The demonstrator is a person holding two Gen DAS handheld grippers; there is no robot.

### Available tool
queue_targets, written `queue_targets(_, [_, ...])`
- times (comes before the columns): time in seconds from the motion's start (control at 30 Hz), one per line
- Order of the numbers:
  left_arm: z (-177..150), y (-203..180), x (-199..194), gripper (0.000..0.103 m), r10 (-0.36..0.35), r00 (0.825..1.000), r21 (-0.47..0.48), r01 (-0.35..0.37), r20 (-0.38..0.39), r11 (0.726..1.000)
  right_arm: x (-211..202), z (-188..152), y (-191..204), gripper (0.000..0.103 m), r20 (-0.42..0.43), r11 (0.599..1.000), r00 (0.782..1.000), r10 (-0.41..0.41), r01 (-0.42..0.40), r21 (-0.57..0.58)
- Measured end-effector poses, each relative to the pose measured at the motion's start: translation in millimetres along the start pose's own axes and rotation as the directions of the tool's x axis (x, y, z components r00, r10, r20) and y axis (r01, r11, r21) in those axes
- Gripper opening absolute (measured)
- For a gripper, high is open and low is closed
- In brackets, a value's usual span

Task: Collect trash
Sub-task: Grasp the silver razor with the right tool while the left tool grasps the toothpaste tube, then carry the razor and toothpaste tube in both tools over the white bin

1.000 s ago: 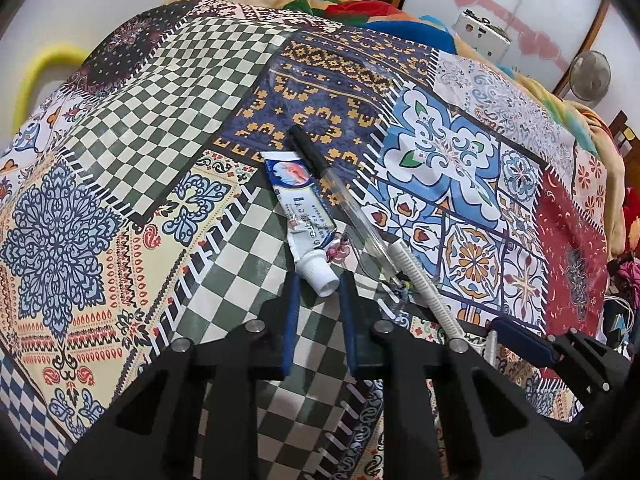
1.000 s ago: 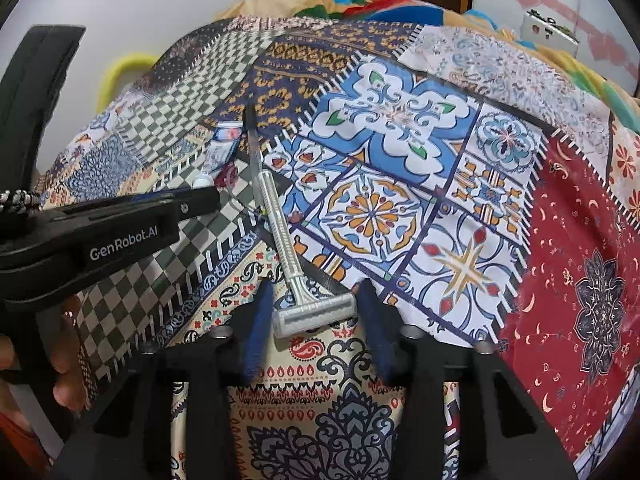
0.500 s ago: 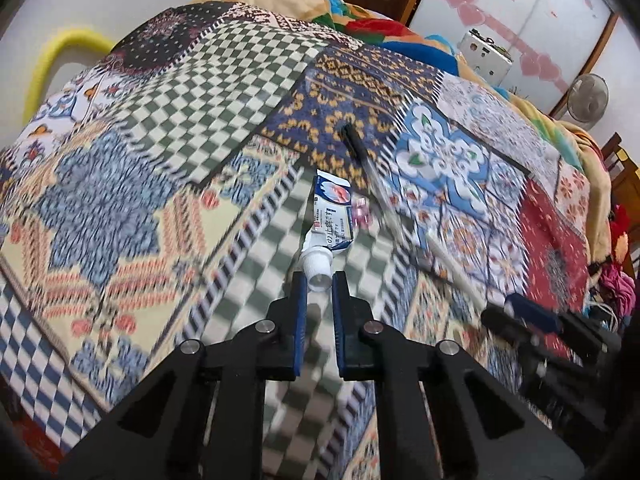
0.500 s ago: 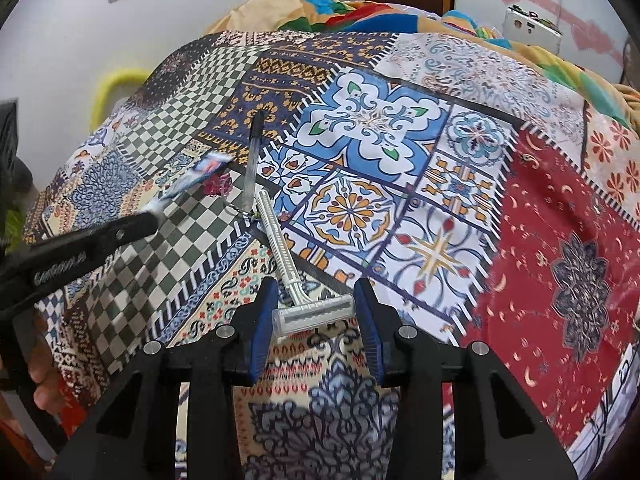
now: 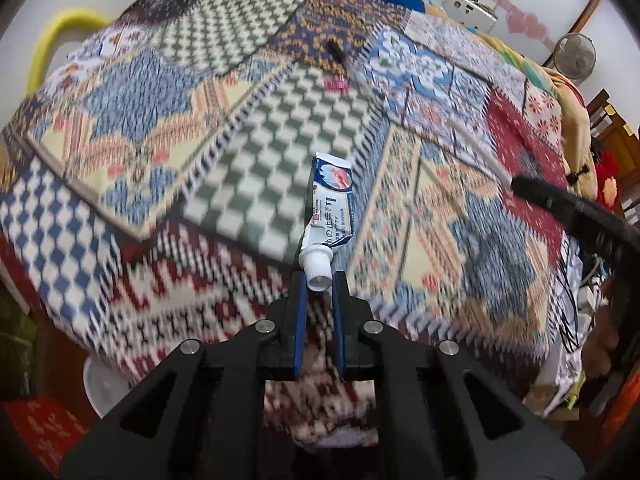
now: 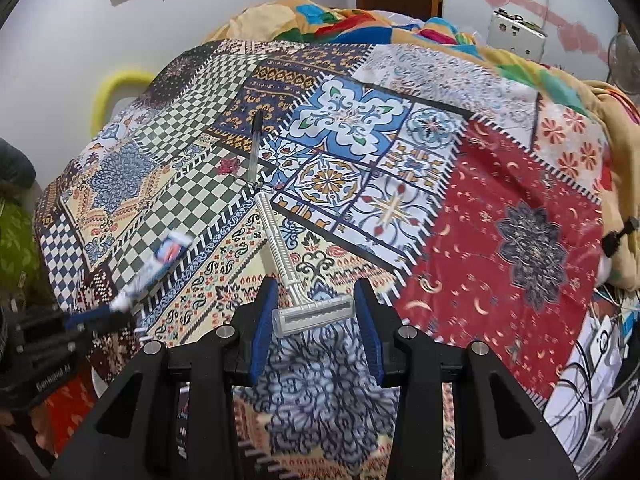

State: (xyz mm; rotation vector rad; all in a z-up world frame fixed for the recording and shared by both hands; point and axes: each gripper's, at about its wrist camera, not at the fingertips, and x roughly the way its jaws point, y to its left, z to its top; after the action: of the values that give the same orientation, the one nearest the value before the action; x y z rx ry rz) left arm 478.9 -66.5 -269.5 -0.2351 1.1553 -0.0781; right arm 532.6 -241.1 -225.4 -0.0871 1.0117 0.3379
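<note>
Bed (image 6: 500, 240) with patchwork quilt (image 6: 344, 120) takes up basically everything, crumpled blankets (image 6: 320, 16) piled at far end. Left claw (image 5: 319, 284) narrow, pinching white cap of toothpaste tube (image 5: 330, 200), tube lifted clear off quilt, over near left edge of bed. Right claw (image 6: 314, 312) clamped on head of disposable razor (image 6: 280, 256), handle sticking out toward bed middle. Clear pen (image 6: 254, 144) with black cap lying on quilt just past razor handle tip. Tiny pink wrapper (image 6: 228, 166) beside pen.
</note>
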Motion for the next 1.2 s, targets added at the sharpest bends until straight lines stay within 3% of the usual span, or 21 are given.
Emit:
queue_targets(0.27, [-7.2,-9.3,12.5,0.011,0.035,0.995,0.026,-0.032,-0.095,0.999,-12.4,-3.2,-2.8,0.036,0.007,1.000,1.000,0.008,-0.008,0.008])
queue_targets(0.37, [5.0,-9.9,14.0,0.023,0.050,0.995,0.029,-0.048,-0.082,0.998,-15.5,-4.5,-3.2,0.036,0.013,1.000,1.000,0.015,-0.015,0.007])
queue_targets(0.43, [13.8,-11.1,16.8,0.038,0.057,0.995,0.035,-0.055,-0.076,0.998,-15.9,-4.8,-3.3,0.036,0.015,1.000,1.000,0.016,-0.016,0.004])
queue_targets(0.47, [16.4,-11.6,18.7,0.039,0.056,0.995,0.040,-0.053,-0.078,0.998,-15.9,-4.8,-3.3,0.036,0.015,1.000,1.000,0.017,-0.017,0.000])
queue_targets(0.8, [43.8,-20.5,38.7,0.039,0.124,0.991,0.123,-0.119,-0.041,0.985,-14.5,-6.9,-5.4,0.036,0.012,1.000,1.000,0.011,-0.011,-0.006])
queue_targets(0.9, [43.7,-25.9,39.9,0.024,0.151,0.989,0.169,-0.147,-0.010,0.975,-14.9,-6.6,-5.3,0.036,0.011,1.000,1.000,0.004,-0.004,-0.006])
queue_targets(1.2, [33.7,-15.1,1.9,0.024,0.100,0.994,0.110,-0.105,0.047,0.988,-35.6,0.2,6.3,0.036,0.039,1.000,0.999,0.007,-0.007,-0.011])
